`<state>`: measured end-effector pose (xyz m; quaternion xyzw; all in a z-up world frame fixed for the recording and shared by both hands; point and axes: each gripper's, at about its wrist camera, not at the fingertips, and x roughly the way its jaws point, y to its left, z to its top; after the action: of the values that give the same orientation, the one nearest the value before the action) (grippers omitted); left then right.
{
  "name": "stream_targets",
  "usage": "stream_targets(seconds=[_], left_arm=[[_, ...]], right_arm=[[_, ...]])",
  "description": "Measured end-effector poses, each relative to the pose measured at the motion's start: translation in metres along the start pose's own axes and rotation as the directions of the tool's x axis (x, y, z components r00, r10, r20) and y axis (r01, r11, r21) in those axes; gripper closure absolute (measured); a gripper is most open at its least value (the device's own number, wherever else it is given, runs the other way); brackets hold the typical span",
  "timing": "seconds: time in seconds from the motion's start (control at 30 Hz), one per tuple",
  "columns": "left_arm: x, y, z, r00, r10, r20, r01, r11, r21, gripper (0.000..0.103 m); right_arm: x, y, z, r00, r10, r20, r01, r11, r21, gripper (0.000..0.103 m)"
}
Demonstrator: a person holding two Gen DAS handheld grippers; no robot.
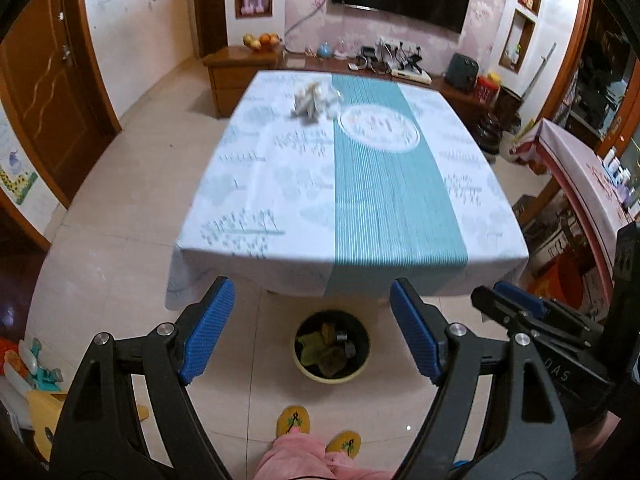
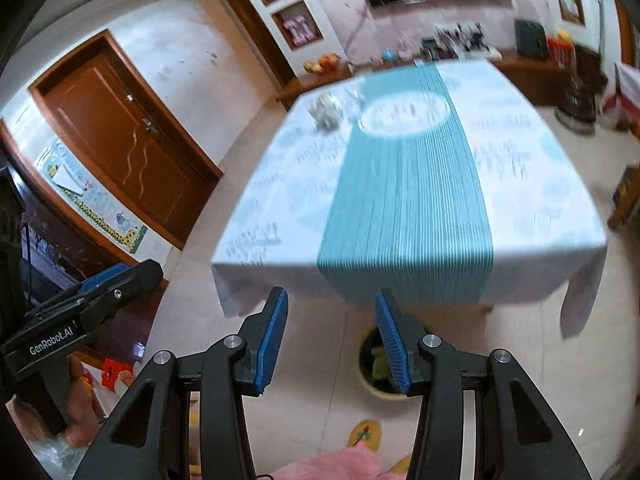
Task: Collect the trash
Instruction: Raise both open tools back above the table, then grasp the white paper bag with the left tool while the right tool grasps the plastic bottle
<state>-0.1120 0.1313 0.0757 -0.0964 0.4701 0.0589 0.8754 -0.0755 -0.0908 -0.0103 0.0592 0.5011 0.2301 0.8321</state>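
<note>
Both grippers empty: left gripper (image 1: 312, 330) has its blue pads spread wide with nothing between them, right gripper (image 2: 331, 338) also parted, a bit narrower, nothing held. Both hang off the near edge of the table (image 1: 492, 216), above the floor, well apart from the target. Trash (image 1: 316, 102) is a whitish crumpled clump on the far left part of the tablecloth, just beside the teal runner (image 1: 396, 208) and the round white print on it; also seen in the right wrist view (image 2: 326, 110). Blurred in both views, so probably wadded paper or tissue with maybe a bit of clear film, cannot say for sure. Judged light, soft, crushable, not fragile; a pinch across the middle of the clump should hold, loose bits may drop off the edges. Cloth is thin and draped, likely to ruck up if the pads drag on it, so come from above. Bin (image 1: 332, 346), round, dark inside with a pale rim, sits on the tiled floor just in front of the table's near edge, already with scraps in it. Person's yellow slippers (image 1: 294, 420) near the bin. Living room: TV on far wall, low wooden cabinet with clutter, brown door at left.
</note>
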Motion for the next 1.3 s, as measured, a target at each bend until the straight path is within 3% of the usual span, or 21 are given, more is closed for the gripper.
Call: stream_targets(seconds=[0.27, 0.53, 0.7, 0.87, 1.07, 1.3], left_arm=[[-0.015, -0.007, 0.050, 0.998, 0.037, 0.054, -0.039, 0.999, 0.025, 0.025], [0.029, 0.010, 0.128, 0.998, 0.019, 0.062, -0.022, 0.999, 0.047, 0.025], [0.091, 0.032, 0.195, 0.999, -0.026, 0.027, 0.025, 0.998, 0.058, 0.025], [0.177, 0.050, 0.266, 0.993, -0.092, -0.077, 0.099, 0.991, 0.089, 0.025], [0.290, 0.057, 0.331, 0.964, -0.167, -0.208, 0.190, 0.977, 0.095, 0.025], [0.401, 0.040, 0.369, 0.927, -0.214, -0.308, 0.244, 0.968, 0.064, 0.025]], right_arm=[[-0.012, 0.026, 0.073, 0.996, 0.004, 0.087, 0.003, 0.997, -0.076, 0.056], [0.032, 0.039, 0.156, 0.993, -0.013, 0.115, 0.026, 0.994, -0.109, 0.056], [0.086, 0.042, 0.217, 0.991, -0.043, 0.130, 0.053, 0.996, -0.078, 0.056], [0.160, 0.030, 0.282, 0.988, -0.111, 0.105, 0.109, 0.994, 0.024, 0.056], [0.256, 0.009, 0.342, 0.979, -0.197, 0.044, 0.191, 0.975, 0.115, 0.056], [0.339, -0.026, 0.375, 0.966, -0.256, -0.022, 0.255, 0.947, 0.193, 0.056]])
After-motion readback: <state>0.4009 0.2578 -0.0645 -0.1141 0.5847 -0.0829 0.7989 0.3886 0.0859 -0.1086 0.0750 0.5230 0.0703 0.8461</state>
